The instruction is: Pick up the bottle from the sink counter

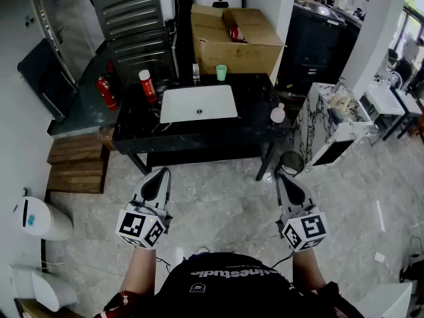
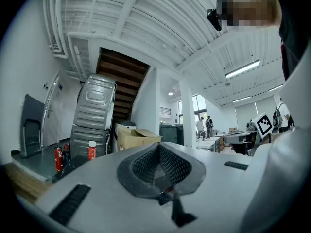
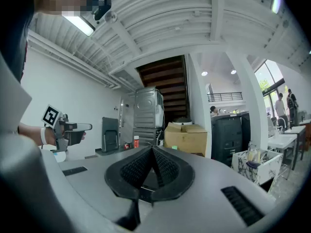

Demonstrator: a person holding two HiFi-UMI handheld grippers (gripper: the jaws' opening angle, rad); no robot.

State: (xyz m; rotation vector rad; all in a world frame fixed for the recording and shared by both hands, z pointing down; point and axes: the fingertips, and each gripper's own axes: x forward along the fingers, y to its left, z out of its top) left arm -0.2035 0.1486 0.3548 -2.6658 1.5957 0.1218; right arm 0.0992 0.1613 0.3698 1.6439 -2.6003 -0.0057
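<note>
Holding both tools on my side of the white basin (image 1: 199,103), well apart from it, I see the left gripper (image 1: 158,177) and the right gripper (image 1: 287,181) each pressed together, with nothing between the pads. The red bottle (image 1: 147,85) with a white cap stands upright on the black sink counter (image 1: 132,128), left of the basin. A green cup (image 1: 221,72) sits behind the basin, and a small pale bottle (image 1: 277,113) stands to its right.
</note>
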